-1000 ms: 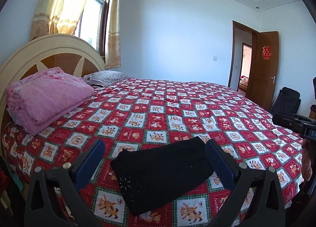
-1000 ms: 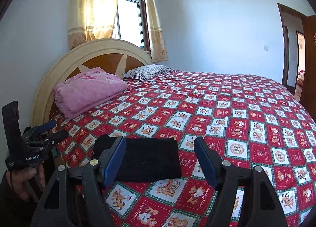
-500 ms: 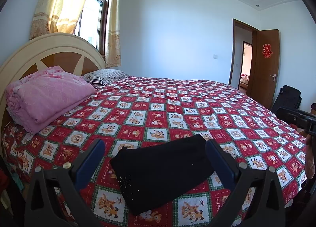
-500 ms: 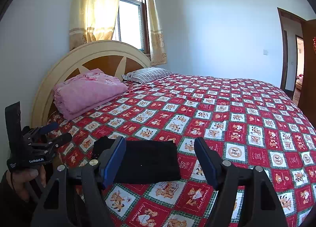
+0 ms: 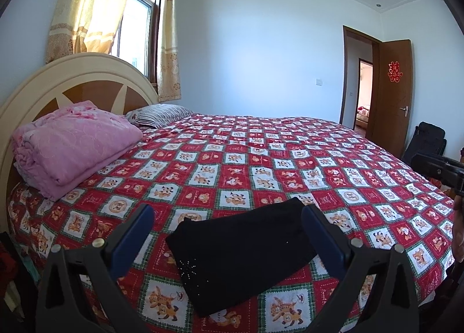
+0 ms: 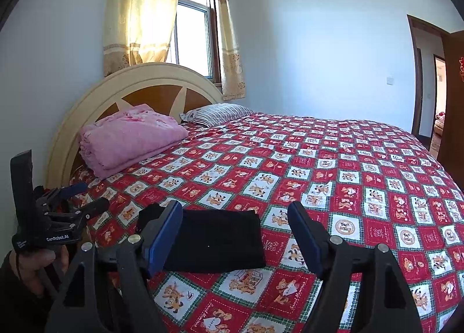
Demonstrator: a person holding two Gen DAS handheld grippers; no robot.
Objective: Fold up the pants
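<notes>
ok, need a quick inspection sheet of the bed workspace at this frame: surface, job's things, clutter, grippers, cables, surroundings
Surface: bed with red patterned cover, flat.
Job's things: black pants folded into a compact rectangle near the front edge, lying free.
Clutter: folded pink blanket and striped pillow by the headboard.
Grippers: left hand-held gripper open, held short of the pants; right hand-held gripper open, jaws just widened, holding nothing.
Cables: nothing seen.
Surroundings: curtained window, open door, black bag.
</notes>
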